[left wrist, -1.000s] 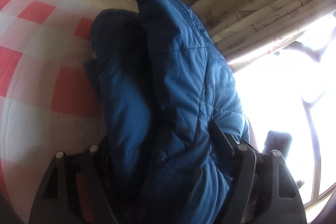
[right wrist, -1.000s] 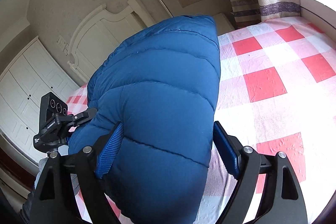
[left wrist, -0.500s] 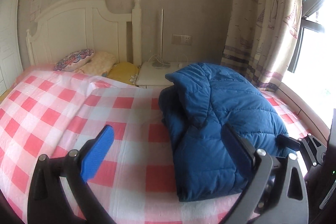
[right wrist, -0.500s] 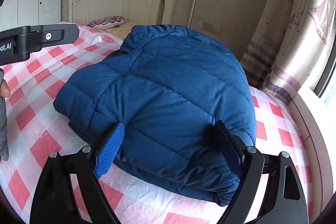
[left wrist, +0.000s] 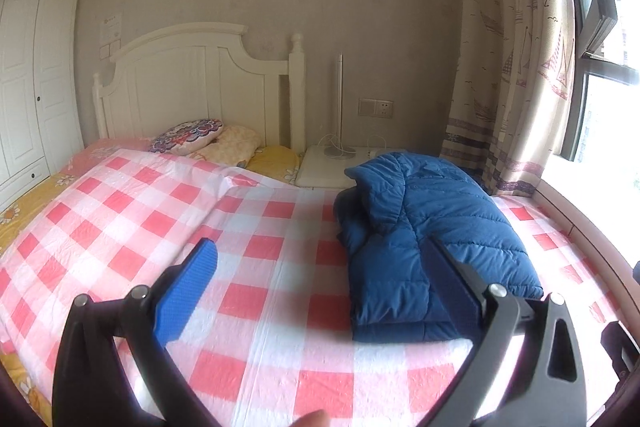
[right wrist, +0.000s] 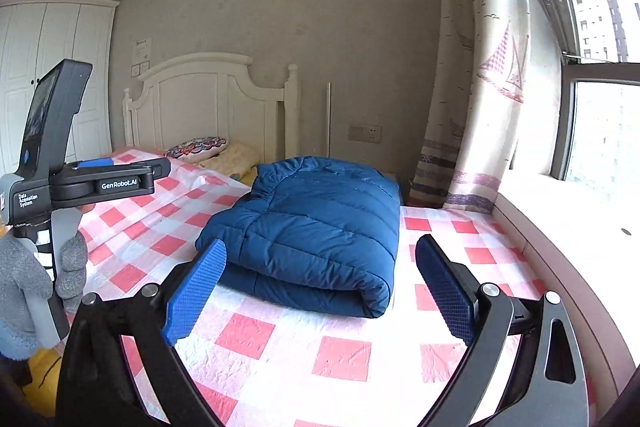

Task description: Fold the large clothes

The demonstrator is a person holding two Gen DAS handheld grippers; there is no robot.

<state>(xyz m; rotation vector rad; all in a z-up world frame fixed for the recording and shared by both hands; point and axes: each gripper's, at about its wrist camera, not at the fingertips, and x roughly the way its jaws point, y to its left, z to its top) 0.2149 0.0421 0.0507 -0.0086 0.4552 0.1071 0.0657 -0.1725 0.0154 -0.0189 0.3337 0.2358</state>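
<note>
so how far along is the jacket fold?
Done: the blue puffer jacket lies folded in a compact bundle on the checked bedspread. In hand: nothing; left gripper and right gripper are both open and off the fabric. Left: no other garment shows, so probably nothing, perhaps a tidy of the uneven edge.

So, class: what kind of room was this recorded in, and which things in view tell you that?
Most likely a home bedroom: a white wooden headboard, a bed under a red-and-white checked cover with a folded blue padded jacket on it, and white panelled wardrobe doors.
</note>
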